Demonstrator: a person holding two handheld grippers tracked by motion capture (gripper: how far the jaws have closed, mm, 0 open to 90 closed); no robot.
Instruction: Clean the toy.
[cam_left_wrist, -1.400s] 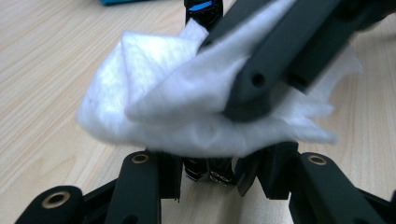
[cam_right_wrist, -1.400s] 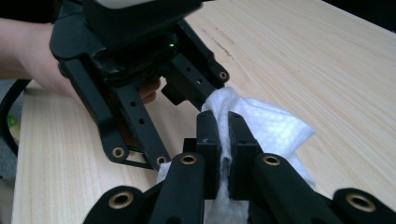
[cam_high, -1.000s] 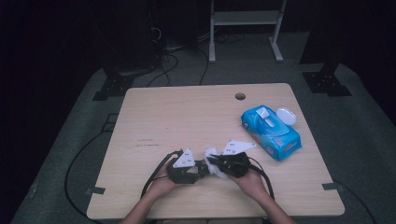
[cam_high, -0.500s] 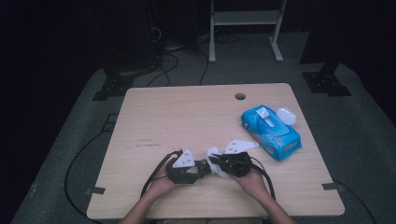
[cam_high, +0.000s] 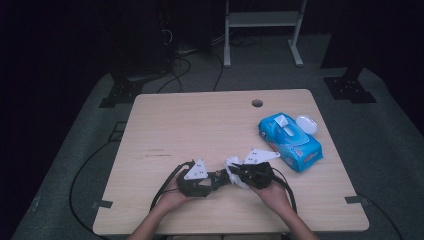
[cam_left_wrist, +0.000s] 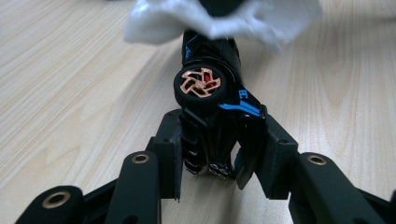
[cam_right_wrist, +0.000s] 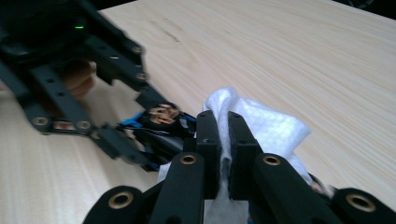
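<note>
Fingers (cam_right_wrist: 208, 135) of the right gripper (cam_right_wrist: 223, 140) stand pressed nearly together in the right gripper view, pinching a white wipe (cam_right_wrist: 266, 126) between the pads. Fingers (cam_left_wrist: 169, 149) of the left gripper (cam_left_wrist: 219, 154) are partly closed in the left gripper view, clamped on the two sides of a black toy car (cam_left_wrist: 210, 93) with blue trim and a copper-spoked wheel.

The toy car lies on its side, low centre of the left gripper view, its rear end between the jaws and its far end reaching up the frame under the wipe, which drapes across the upper centre. In the high view the car (cam_high: 218, 177) sits low and centre in the frame, bridging the left gripper (cam_high: 200, 181) and the right gripper (cam_high: 250, 172), with the wipe (cam_high: 234, 165) bunched where they meet.

Both of the person's hands enter from the lower edge of the high view. A blue wipes pack (cam_high: 290, 140) with its lid flipped open lies to the right of centre, apart from the grippers. All rest on a light wooden table (cam_high: 200, 125), with a small round hole (cam_high: 257, 103) near its upper edge.
</note>
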